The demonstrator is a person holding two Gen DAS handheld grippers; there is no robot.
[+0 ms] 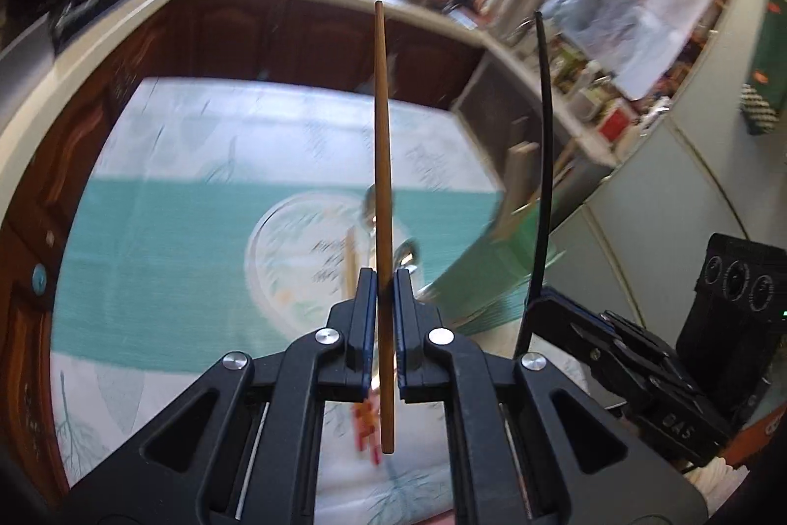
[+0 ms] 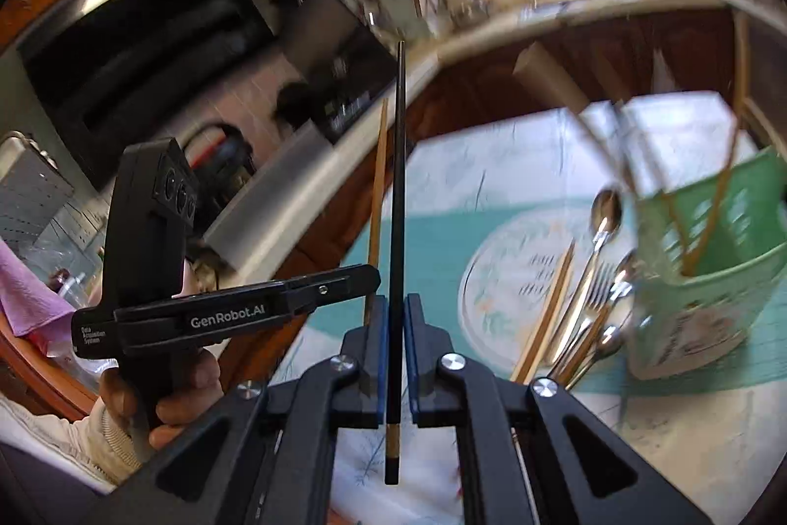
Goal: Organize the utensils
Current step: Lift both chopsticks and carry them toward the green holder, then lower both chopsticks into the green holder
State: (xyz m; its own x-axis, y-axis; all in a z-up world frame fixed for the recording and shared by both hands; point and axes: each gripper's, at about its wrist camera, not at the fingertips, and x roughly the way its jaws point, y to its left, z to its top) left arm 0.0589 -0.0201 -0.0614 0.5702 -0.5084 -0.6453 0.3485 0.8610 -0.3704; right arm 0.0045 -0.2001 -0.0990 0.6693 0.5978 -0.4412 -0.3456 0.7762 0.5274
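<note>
My left gripper (image 1: pixel 386 279) is shut on a brown wooden chopstick (image 1: pixel 382 161) that stands up above the table; the same brown chopstick (image 2: pixel 378 200) shows in the right wrist view. My right gripper (image 2: pixel 396 303) is shut on a black chopstick (image 2: pixel 398 190) with a gold band near its lower end; this black chopstick (image 1: pixel 543 161) rises at the right of the left wrist view. On the round glass plate (image 2: pixel 497 279) lie spoons (image 2: pixel 602 225), a fork (image 2: pixel 597 286) and a pale chopstick (image 2: pixel 548 308). A green utensil holder (image 2: pixel 713 274) beside the plate has chopsticks standing in it.
A white and teal tablecloth (image 1: pixel 157 259) covers the table. Dark wooden cabinets (image 1: pixel 275 33) and a cluttered counter run behind it. A hand (image 2: pixel 172 392) grips the left gripper's handle. Red chopsticks (image 1: pixel 366 421) lie on the cloth under my left gripper.
</note>
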